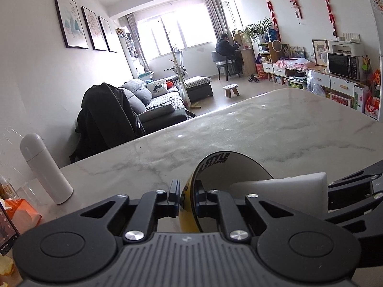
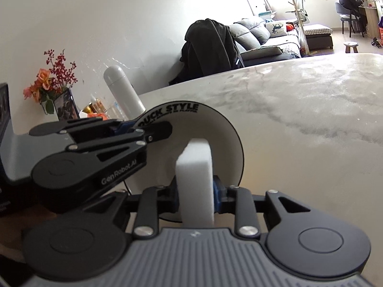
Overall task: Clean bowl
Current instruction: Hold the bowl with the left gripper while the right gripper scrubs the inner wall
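The left gripper (image 1: pixel 186 197) has its fingers clenched on the rim of the bowl (image 2: pixel 203 129), holding it tipped on its side near the bottom middle of both views, just above the bench (image 1: pixel 263 129). The right gripper (image 2: pixel 195 195) has its fingers grasping a white sponge block (image 2: pixel 195 167), and the end of the block reaches into the bowl's white inside. The bowl could slip, I think, because the fingers only pinch a thin, smooth rim and a hard push from the sponge could twist it loose. The sponge could also bend or pop out, since it is soft and held only at its bottom end. The bowl is round, shiny and hard, yellow outside with a black band and the words "DUCK STYLE" near the rim. The sponge looks squishy, with flat sides and square corners. The bench is smooth, pale marble with grey streaks. A tall white flask (image 1: pixel 45 167) with a rounded top stands at the left.
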Demonstrator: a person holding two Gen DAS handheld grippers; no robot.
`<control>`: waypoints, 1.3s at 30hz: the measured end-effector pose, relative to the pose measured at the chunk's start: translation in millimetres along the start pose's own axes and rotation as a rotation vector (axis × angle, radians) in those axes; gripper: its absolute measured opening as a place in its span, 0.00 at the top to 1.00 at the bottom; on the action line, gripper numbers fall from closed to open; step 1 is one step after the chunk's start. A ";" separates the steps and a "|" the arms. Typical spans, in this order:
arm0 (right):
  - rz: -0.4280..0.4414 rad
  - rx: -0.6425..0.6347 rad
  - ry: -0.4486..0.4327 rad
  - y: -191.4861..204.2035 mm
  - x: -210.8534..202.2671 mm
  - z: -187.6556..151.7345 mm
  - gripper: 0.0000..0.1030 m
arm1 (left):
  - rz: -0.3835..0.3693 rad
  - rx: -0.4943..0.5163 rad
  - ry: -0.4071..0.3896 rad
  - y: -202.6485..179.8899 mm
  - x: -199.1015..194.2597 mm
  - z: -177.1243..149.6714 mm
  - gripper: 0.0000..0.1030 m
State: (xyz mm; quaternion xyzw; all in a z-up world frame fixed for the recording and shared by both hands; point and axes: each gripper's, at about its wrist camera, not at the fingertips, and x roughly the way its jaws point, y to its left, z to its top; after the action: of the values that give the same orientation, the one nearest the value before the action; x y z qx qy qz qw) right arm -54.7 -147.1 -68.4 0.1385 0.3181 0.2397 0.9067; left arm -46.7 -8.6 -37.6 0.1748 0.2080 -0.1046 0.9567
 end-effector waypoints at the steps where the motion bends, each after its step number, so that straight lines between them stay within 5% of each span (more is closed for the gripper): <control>1: -0.003 0.002 -0.004 -0.7 0.2 0.5 0.71 | -0.001 -0.004 -0.005 0.3 -0.6 -0.7 0.89; 14: -0.014 0.022 -0.055 -5.3 -8.4 5.8 0.73 | 0.015 -0.024 0.003 2.1 -16.3 -7.7 0.89; 15: -0.016 0.020 -0.055 -5.6 -8.6 5.6 0.80 | 0.016 -0.025 0.004 2.3 -17.4 -8.5 0.89; 31: 0.074 0.034 0.013 6.5 -3.7 -3.5 0.80 | 0.017 -0.041 0.037 11.6 -27.0 -16.0 0.89; 39: 0.004 -0.008 -0.004 8.6 -8.2 -0.7 0.80 | 0.018 -0.029 0.046 10.7 -26.6 -15.7 0.88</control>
State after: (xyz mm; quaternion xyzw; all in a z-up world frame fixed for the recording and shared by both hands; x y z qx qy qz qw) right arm -63.7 -144.0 -61.2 0.1359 0.3151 0.2427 0.9074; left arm -73.2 10.6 -36.4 0.1652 0.2298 -0.0891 0.9550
